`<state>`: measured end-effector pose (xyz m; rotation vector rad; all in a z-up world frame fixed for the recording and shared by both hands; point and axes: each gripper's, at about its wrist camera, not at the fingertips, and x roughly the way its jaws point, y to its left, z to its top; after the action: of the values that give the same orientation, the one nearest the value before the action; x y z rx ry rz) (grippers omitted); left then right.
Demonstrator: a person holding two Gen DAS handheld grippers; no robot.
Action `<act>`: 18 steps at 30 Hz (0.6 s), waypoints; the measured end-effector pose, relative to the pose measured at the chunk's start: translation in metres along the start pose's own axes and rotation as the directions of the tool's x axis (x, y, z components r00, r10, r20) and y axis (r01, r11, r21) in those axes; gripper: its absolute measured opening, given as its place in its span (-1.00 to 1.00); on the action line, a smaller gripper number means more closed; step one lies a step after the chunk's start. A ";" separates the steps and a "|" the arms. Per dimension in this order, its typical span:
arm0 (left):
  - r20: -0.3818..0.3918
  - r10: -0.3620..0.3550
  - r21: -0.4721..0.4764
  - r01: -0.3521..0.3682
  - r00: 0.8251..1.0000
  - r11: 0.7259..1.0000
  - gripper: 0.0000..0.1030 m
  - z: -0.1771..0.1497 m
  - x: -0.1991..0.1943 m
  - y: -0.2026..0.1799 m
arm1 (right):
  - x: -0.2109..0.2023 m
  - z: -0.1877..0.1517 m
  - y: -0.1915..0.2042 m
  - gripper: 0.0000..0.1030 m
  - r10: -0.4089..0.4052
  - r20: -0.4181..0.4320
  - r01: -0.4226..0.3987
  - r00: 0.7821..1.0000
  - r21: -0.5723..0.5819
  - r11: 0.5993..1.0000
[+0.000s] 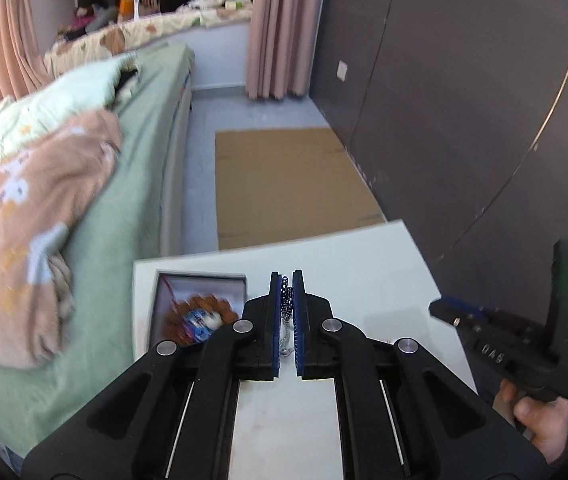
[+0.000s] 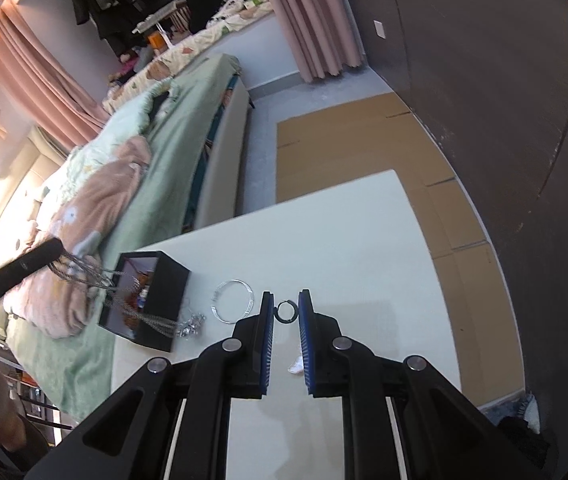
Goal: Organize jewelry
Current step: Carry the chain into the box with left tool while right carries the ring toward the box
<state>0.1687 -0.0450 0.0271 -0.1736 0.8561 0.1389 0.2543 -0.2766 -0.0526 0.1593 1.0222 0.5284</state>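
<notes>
Black left tool (image 1: 288,280) with blue pads, silver pivot screws.

A: Which colours are the left tongs (image 1: 288,280)?
B: Black with blue pads, on a silver and dark-blue chain (image 1: 286,300).
A: And left of them?
B: A black box (image 2: 152,300) on the white table (image 2: 356,240), then a green bed (image 1: 132,184) with a peach, white-flowered blanket (image 1: 32,216).

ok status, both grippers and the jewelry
Left gripper shut on a chain necklace, lifted over the black box. Right gripper shut on a dark ring. Wire bangle loose on table. Nothing blocking.
</notes>
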 end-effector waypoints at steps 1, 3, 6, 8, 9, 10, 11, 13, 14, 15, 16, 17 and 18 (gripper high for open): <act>0.018 0.006 0.004 -0.006 1.000 1.000 -0.89 0.006 -0.009 0.002 | -0.001 0.000 0.003 -0.76 0.005 0.004 -0.005 1.000 -0.004 1.000; 0.043 0.013 0.010 -0.013 0.999 1.000 -0.89 0.014 -0.020 0.005 | -0.002 0.001 0.008 -0.76 0.007 0.009 -0.007 1.000 -0.012 1.000; 0.086 0.021 0.022 -0.023 0.996 0.999 -0.89 0.026 -0.040 0.008 | -0.003 0.000 0.014 -0.76 0.012 0.013 -0.011 1.000 -0.021 1.000; 0.111 0.028 0.029 -0.032 0.993 0.999 -0.89 0.035 -0.051 0.009 | -0.002 0.000 0.016 -0.76 0.011 0.012 -0.011 1.000 -0.025 1.000; 0.119 0.031 0.031 -0.035 0.992 0.999 -0.89 0.038 -0.055 0.011 | -0.001 0.000 0.017 -0.76 0.011 0.012 -0.011 1.000 -0.029 1.000; 0.130 0.035 0.032 -0.040 0.991 0.999 -0.90 0.042 -0.059 0.013 | -0.001 0.000 0.018 -0.76 0.011 0.011 -0.010 1.000 -0.032 0.999; 0.136 0.039 0.032 -0.044 0.990 0.999 -0.90 0.045 -0.061 0.015 | -0.001 0.000 0.020 -0.75 0.010 0.010 -0.009 1.000 -0.036 0.999; 0.149 0.052 0.033 -0.057 0.987 0.998 -0.89 0.050 -0.065 0.019 | 0.000 0.000 0.022 -0.75 0.009 0.009 -0.009 1.000 -0.042 0.999; 0.154 0.058 0.030 -0.063 0.986 0.998 -0.89 0.051 -0.066 0.023 | 0.001 0.000 0.024 -0.76 0.010 0.008 -0.010 1.000 -0.044 0.999; 0.156 0.061 0.028 -0.066 0.986 0.997 -0.89 0.052 -0.066 0.026 | 0.001 0.000 0.024 -0.76 0.009 0.007 -0.008 1.000 -0.046 0.999; 0.156 0.063 0.025 -0.068 0.986 0.997 -0.89 0.053 -0.066 0.027 | 0.002 0.000 0.025 -0.76 0.008 0.007 -0.008 1.000 -0.048 0.999; 0.155 0.065 0.020 -0.069 0.986 0.997 -0.89 0.053 -0.065 0.031 | 0.003 0.000 0.025 -0.76 0.006 0.006 -0.006 1.000 -0.050 0.999; 0.154 0.067 0.017 -0.070 0.986 0.997 -0.89 0.053 -0.063 0.033 | 0.003 0.000 0.026 -0.76 0.005 0.005 -0.005 1.000 -0.051 0.999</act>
<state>0.1605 -0.0051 0.1057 -0.1112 0.7103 0.2045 0.2464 -0.2523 -0.0458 0.1182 1.0025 0.5579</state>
